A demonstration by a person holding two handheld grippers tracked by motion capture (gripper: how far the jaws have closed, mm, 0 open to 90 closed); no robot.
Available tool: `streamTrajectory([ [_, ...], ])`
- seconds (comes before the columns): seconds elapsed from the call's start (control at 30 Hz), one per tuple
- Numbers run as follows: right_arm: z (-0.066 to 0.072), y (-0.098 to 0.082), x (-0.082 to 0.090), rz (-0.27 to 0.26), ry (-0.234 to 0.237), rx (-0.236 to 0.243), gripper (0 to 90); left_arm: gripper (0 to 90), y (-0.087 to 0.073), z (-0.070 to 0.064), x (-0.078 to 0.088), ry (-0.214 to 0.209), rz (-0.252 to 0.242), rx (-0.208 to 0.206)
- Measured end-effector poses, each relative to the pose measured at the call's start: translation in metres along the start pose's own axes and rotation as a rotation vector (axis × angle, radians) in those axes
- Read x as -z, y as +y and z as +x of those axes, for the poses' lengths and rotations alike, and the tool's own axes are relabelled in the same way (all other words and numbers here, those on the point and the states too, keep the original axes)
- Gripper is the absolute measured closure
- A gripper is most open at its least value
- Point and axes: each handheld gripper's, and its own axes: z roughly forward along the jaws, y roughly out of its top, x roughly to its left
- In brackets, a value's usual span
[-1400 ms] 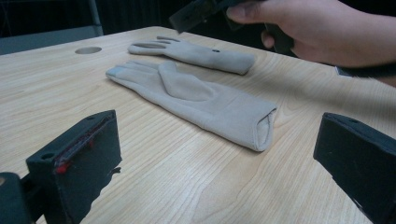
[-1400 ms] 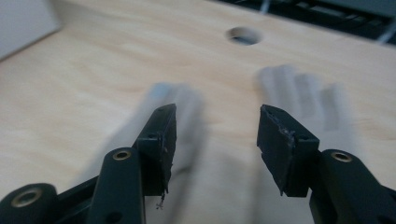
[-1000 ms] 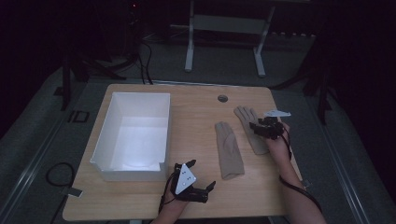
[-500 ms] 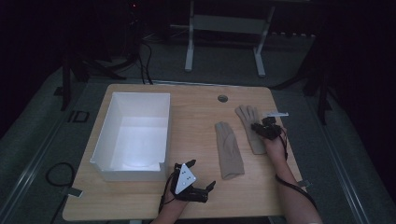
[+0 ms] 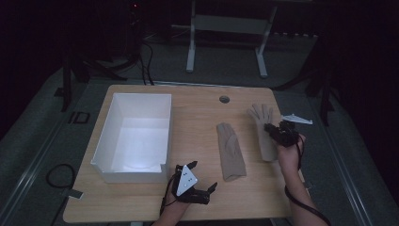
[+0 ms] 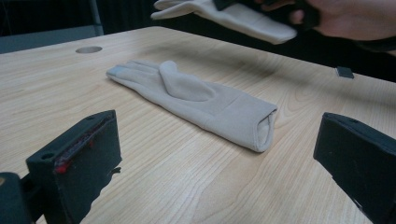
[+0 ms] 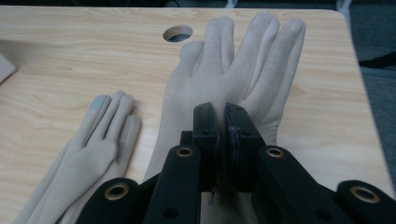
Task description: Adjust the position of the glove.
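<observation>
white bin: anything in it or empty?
Empty. The high view looks straight into the white bin and shows a bare floor; both gloves are outside it.

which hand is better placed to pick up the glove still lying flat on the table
Left. The left gripper sits open near the flat glove, whose cuff lies between its jaws in the left gripper view. The right gripper is shut on the other glove, lifted off the table.

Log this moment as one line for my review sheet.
right gripper: shut on right glove, lifted off table | left gripper: open, low over table | left glove: flat | white bin: untouched
</observation>
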Motion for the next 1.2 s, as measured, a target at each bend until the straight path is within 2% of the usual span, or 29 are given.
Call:
streamTrajectory([
  [0.1, 0.001, -0.009, 0.012, -0.017, -0.010, -0.019, 83.6, 1.1, 0.000, 0.000, 0.000, 0.003, 0.000, -0.002],
  [0.17, -0.001, -0.017, 0.017, -0.013, -0.042, -0.029, 83.6, 1.1, 0.000, 0.000, 0.000, 0.003, 0.000, -0.003],
  [0.2, -0.002, -0.022, 0.019, -0.012, -0.052, -0.051, 83.6, 1.1, 0.000, 0.000, 0.000, 0.003, 0.000, -0.003],
  [0.23, -0.002, -0.022, 0.019, -0.012, -0.052, -0.051, 83.6, 1.1, 0.000, 0.000, 0.000, 0.003, 0.000, -0.003],
  [0.27, -0.006, -0.033, 0.018, 0.012, -0.093, -0.071, 83.6, 1.1, 0.000, 0.000, 0.000, 0.003, 0.000, -0.002],
  [0.43, -0.010, -0.049, 0.011, 0.056, -0.134, -0.088, 83.6, 1.1, 0.000, 0.000, 0.000, 0.002, 0.001, -0.003],
  [0.5, -0.013, -0.058, 0.007, 0.081, -0.140, -0.104, 83.4, 1.1, 0.000, 0.000, 0.000, 0.002, 0.000, -0.002],
  [0.7, -0.020, -0.070, -0.003, 0.125, -0.144, -0.087, 81.8, 1.1, 0.000, -0.001, 0.000, 0.001, 0.000, -0.005],
  [0.83, -0.023, -0.071, -0.005, 0.137, -0.122, -0.078, 73.1, 1.1, 0.000, -0.001, 0.000, 0.001, 0.000, -0.007],
  [0.9, -0.025, -0.068, -0.001, 0.135, -0.093, -0.055, 67.8, 1.1, 0.000, -0.001, 0.000, 0.001, 0.000, -0.008],
  [0.93, -0.027, -0.065, 0.003, 0.118, -0.086, -0.035, 64.5, 1.1, 0.000, -0.001, 0.000, 0.000, 0.000, -0.009],
  [0.97, -0.029, -0.062, 0.007, 0.096, -0.060, -0.006, 60.6, 1.0, 0.000, -0.001, 0.000, 0.000, 0.000, -0.010],
  [1.03, -0.033, -0.055, 0.015, 0.066, -0.019, 0.070, 58.7, 1.1, 0.000, -0.001, 0.000, 0.001, 0.000, -0.009],
  [1.13, -0.042, -0.048, 0.023, 0.056, 0.057, 0.188, 58.6, 1.1, 0.000, -0.001, 0.000, 0.000, 0.000, -0.009],
  [1.2, -0.046, -0.046, 0.025, 0.069, 0.067, 0.266, 58.2, 1.1, 0.000, -0.001, 0.000, 0.000, 0.000, -0.008],
])
